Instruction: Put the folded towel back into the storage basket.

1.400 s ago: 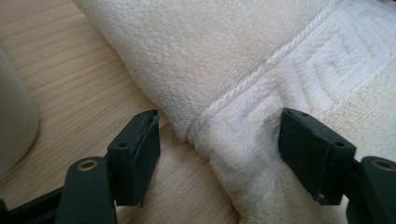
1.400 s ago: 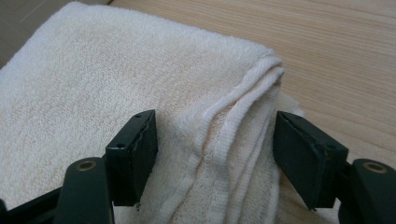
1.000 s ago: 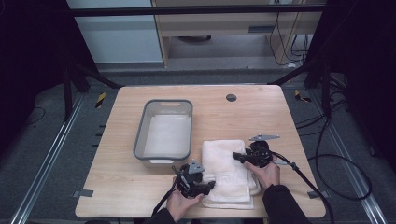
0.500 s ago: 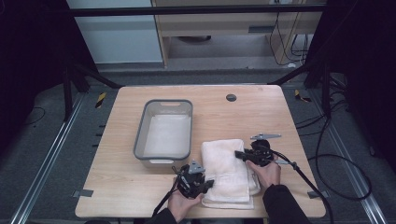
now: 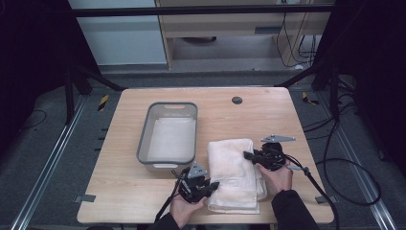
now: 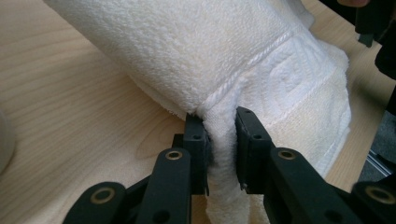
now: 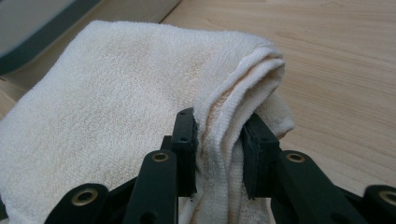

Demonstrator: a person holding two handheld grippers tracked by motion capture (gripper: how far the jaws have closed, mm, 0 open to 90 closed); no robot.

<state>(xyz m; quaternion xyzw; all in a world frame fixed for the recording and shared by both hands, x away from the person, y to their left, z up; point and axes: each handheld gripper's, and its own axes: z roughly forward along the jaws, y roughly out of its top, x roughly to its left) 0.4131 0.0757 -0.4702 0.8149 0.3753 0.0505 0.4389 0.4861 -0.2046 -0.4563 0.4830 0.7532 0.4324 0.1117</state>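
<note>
Both grippers, left gripper (image 5: 213, 184) and right gripper (image 5: 247, 155), clamp opposite edges of the folded towel (image 5: 234, 170) between their pads; uneven lifting could pull thin layers free, unfolding it short of the basin (image 5: 167, 134).

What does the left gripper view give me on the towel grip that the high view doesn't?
Left gripper view: the left gripper's jaws pinch a fold of the towel at its corded border, lifted off the wood. High view: the grey bin beside the towel, and the right gripper at the towel's far right edge. Both: white towel on the wooden table, left gripper shut on it.
</note>
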